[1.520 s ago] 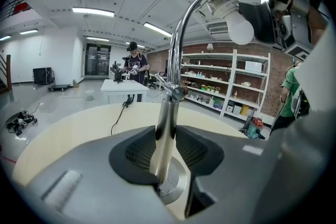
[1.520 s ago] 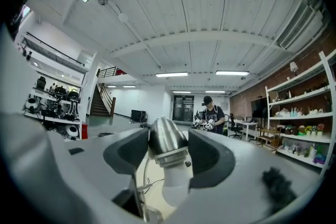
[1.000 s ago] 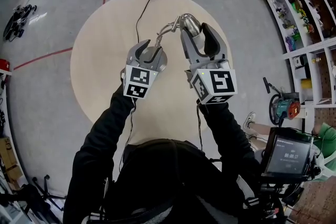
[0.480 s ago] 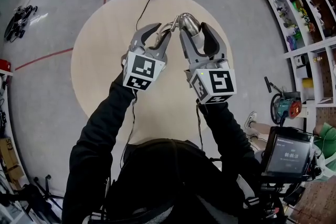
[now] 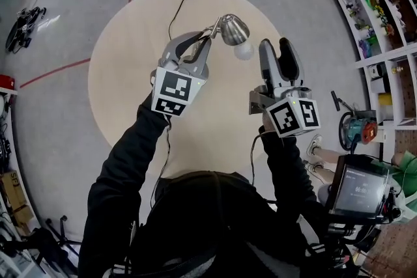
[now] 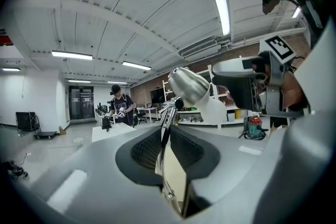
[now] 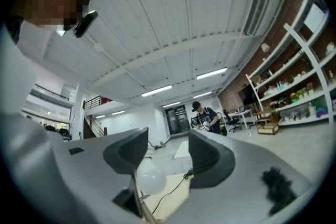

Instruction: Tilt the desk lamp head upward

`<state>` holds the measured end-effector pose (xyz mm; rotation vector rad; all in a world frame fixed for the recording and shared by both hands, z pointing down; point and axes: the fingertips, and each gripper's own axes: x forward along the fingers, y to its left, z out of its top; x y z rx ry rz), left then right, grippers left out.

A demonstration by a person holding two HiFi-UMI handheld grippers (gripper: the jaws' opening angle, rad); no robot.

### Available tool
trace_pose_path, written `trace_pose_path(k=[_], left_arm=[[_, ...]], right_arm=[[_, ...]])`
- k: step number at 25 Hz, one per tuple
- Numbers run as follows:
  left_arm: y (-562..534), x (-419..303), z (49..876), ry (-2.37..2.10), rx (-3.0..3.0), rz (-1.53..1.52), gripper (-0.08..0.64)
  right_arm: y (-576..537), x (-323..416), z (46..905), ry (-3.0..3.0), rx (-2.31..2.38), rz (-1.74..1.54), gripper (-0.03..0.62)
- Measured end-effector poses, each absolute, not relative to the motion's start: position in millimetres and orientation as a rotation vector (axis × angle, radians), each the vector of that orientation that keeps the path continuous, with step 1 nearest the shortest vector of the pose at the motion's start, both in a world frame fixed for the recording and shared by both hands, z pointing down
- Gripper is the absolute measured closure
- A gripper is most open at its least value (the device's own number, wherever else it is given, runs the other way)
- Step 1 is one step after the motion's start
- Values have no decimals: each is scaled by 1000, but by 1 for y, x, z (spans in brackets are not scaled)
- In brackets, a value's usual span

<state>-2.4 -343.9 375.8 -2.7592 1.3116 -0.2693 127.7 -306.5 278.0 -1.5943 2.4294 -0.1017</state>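
Overhead first, in the head view: the left gripper [image 5: 194,47] sits just above centre frame, and its jaws, which have just been closing, are now clamped on the thin lamp arm [image 5: 208,34]. The lamp head [image 5: 233,28] juts to the upper right of that grip with its bulb [image 5: 244,51] showing below it, all above the round table [image 5: 124,81]. The cord [image 5: 174,13] trails toward the top edge. The right gripper [image 5: 277,47] stands to the right of the bulb, near it but apart, with its jaws wide and empty.

Next, the left gripper view. The dark pads [image 6: 147,149] press on the arm on both sides, and the shade sits above them at centre. This looks like a bracing hold, and it should stay firm, so that the joint turns rather than the whole lamp.

Lastly, the right gripper view. Its pads [image 7: 128,152] are apart, and the bulb sits low between them, nearer the left pad, with nothing squeezed.

My judgement is that the right gripper should go back to the metal shade, not the glass. It should take the shade near its rim or push up from beneath it, lifting slowly in an arc about the joint. Squeezing the bulb risks cracking it.
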Motion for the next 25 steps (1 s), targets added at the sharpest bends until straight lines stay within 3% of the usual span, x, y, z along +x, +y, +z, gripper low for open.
trace_pose_path(k=[3,6,10,15,25], left_arm=[[-340,-6,373,1305,-2781,-250,499],[-335,-9,369,1308,-2801,-229,497],[-335,-9,365,1318,-2809,-216,495],[-334,-6,365,1330,-2799,-221,495],[-344,-16,377,1388,-2836,-170,503]], right_arm=[[-299,179,317,2294,-1750,-175,341],[-292,194,421,2399,-1953,-344,341],[-290,118,543,2912,-1777,-519,342],[-295,33,609,3270,-1437,-532,341],[-311,6,682,3492,-1302,-548,354]])
